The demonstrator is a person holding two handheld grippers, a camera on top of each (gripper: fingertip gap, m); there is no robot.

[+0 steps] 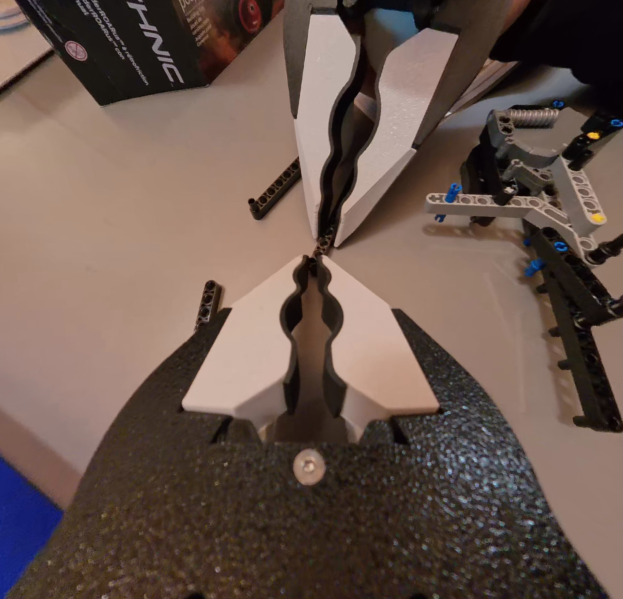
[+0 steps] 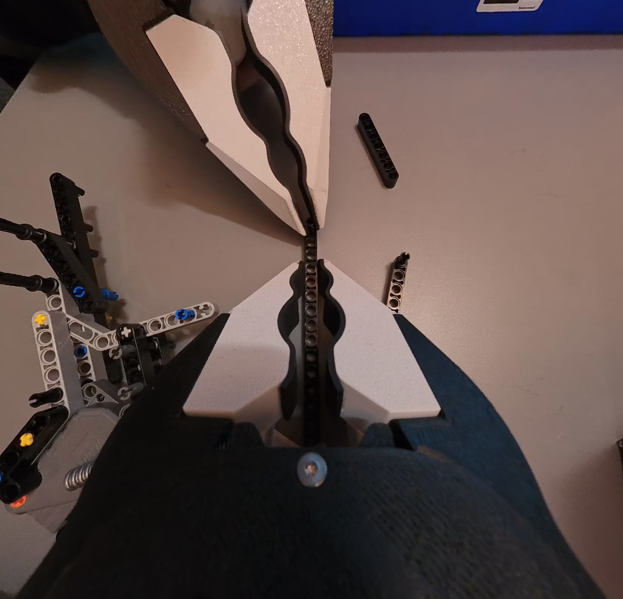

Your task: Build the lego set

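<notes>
A long black holed beam [image 2: 310, 313] lies lengthwise between the fingers of my right gripper [image 2: 310, 262], which is shut on it. Its far end reaches my left gripper [image 2: 308, 227], which faces it tip to tip. In the left wrist view my left gripper [image 1: 312, 262] is shut on that black beam end [image 1: 323, 244], and the right gripper [image 1: 325, 240] stands opposite. Both are low over the table. The part-built grey and black model [image 1: 526, 191] with blue pins and a spring sits to the side; it also shows in the right wrist view [image 2: 84, 346].
A black beam with a pin at its end [image 1: 276, 191] [image 2: 398, 286] and a short black beam [image 1: 209, 299] [image 2: 377, 151] lie loose on the beige table. The black set box [image 1: 135, 36] stands at the back. A blue surface [image 2: 472, 6] borders the table.
</notes>
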